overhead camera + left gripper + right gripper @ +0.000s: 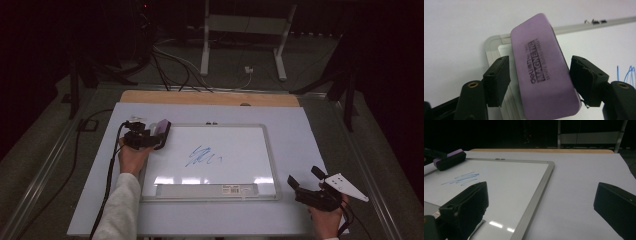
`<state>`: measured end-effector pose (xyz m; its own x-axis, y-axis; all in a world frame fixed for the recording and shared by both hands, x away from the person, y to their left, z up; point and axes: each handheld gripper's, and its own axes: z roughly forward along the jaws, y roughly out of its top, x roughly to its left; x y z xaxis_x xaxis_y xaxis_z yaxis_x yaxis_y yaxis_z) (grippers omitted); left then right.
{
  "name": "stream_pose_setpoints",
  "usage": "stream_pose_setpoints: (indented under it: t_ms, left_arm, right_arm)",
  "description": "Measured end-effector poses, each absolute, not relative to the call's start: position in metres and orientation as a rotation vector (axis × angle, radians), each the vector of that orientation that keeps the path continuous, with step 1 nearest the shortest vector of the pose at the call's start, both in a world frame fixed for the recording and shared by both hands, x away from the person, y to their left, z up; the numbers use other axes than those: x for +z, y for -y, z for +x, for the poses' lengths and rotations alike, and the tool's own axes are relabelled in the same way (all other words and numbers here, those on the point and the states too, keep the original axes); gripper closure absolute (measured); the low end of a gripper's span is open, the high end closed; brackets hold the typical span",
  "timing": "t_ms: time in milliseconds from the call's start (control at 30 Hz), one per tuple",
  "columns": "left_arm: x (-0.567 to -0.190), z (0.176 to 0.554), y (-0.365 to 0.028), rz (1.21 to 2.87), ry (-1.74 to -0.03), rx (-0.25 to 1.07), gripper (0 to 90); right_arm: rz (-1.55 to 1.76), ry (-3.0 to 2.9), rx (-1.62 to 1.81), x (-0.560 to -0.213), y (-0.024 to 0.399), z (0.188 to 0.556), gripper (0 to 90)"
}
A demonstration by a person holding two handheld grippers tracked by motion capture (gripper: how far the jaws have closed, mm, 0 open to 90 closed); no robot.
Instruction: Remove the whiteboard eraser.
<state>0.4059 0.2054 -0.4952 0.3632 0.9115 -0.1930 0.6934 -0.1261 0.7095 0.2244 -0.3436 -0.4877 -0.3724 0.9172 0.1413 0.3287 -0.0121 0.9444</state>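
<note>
The eraser (pixel 544 72) is a purple block with rounded corners, its top printed in dark letters that read "MAGNETIC" and "WHITE BOARD", with a black felt underside that shows in the right gripper view (pixel 449 160). It stands tilted between the fingers of the left gripper (pixel 540 80). The right-hand finger (pixel 586 80) touches its long side, while a thin gap shows between the left-hand finger (pixel 497 80) and the eraser, so the jaws stand partly open around it and do not clamp it. Beyond the fingertips lies the top left corner of the whiteboard (pixel 265 150), whose grey frame passes under the eraser. Blue scribbles (pixel 202 156) sit on the white surface well to the right of these fingers, with bare board between.

The board lies on a pale table top (pixel 300 130), which leaves a wide bare margin on every side of the frame. The left hand (pixel 131 156) comes up from the near edge in a light sleeve, wrist straight, gripper pointing away from the person.

The right gripper (pixel 306 177) is low over the bare table just off the board's near right corner, its fingers (pixel 466 207) spread wide with nothing between them, pointing up and left across the board
</note>
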Motion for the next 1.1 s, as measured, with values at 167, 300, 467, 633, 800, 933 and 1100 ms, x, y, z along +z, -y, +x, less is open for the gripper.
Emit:
stream_pose_setpoints:
  t_ms: [167, 300, 467, 633, 800, 933, 1100]
  left_arm:
    - [-0.498, 0.407, -0.205, 1.894, -1.413, 0.37, 33.1]
    - [-0.499, 0.407, -0.205, 1.9, -1.414, 0.366, 33.8]
    - [-0.502, 0.408, -0.203, 1.928, -1.415, 0.349, 34.4]
    - [-0.502, 0.408, -0.203, 1.935, -1.405, 0.348, 41.5]
    - [-0.497, 0.407, -0.207, 1.913, -1.403, 0.376, 41.7]
    - [-0.492, 0.405, -0.208, 1.91, -1.391, 0.397, 41.8]
    - [-0.487, 0.403, -0.208, 1.912, -1.374, 0.411, 41.7]
  right_arm:
    - [1.293, -1.727, 1.396, -0.488, 0.343, 0.225, 0.2]
    - [1.301, -1.726, 1.4, -0.488, 0.344, 0.225, 0.2]
    - [1.298, -1.728, 1.4, -0.488, 0.344, 0.225, 0.2]
    - [1.299, -1.726, 1.401, -0.488, 0.344, 0.225, 0.2]
    - [1.298, -1.728, 1.401, -0.488, 0.343, 0.225, 0.2]
    - [1.297, -1.728, 1.402, -0.488, 0.343, 0.225, 0.2]
    - [1.297, -1.729, 1.403, -0.488, 0.343, 0.225, 0.2]
